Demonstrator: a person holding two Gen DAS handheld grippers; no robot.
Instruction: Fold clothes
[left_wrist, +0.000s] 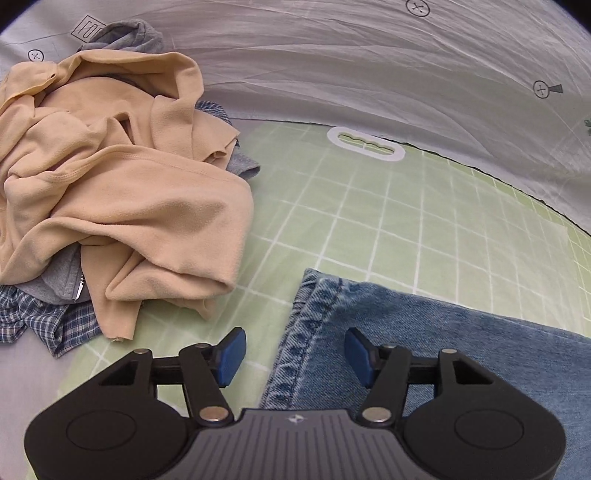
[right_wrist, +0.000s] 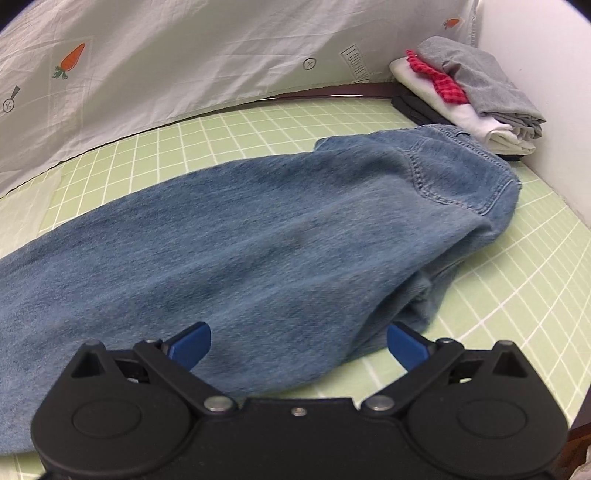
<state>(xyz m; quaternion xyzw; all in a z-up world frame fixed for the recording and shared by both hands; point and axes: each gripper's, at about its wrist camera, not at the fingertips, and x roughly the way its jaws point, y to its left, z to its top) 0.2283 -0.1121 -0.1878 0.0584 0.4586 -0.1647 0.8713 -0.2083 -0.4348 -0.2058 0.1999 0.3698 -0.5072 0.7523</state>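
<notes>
In the left wrist view, the left gripper (left_wrist: 294, 356) is hovering low over the green grid mat (left_wrist: 369, 229) with its jaws spread wide and nothing between them. The hem end of the jeans (left_wrist: 424, 332) is lying right under it, the stitched cuff running between the two blue pads (left_wrist: 232, 354). To the left, one heap of unfolded clothes is waiting: a peach fleece top (left_wrist: 122, 192) is sprawling over a grey garment (left_wrist: 62, 280), a blue plaid shirt (left_wrist: 44, 317) is poking out beneath, and another grey piece (left_wrist: 129, 37) is showing behind. That is at least four loose items, though whether the two grey parts belong to one garment cannot be told.

In the right wrist view, the right gripper (right_wrist: 298, 345) is likewise standing wide apart and holding nothing, poised over the waist end of the one pair of jeans (right_wrist: 258, 240), which is lying lengthwise across the mat (right_wrist: 517, 295), apparently already doubled leg over leg. In the far corner a finished stack (right_wrist: 469, 99) is sitting, showing a dark piece at the bottom, a white one, a red checked one and a grey one on top: four layers visible.

Judging from this, the task is looking roughly half done: one stack is folded, the jeans are lying mid-fold, and the heap is untouched.
</notes>
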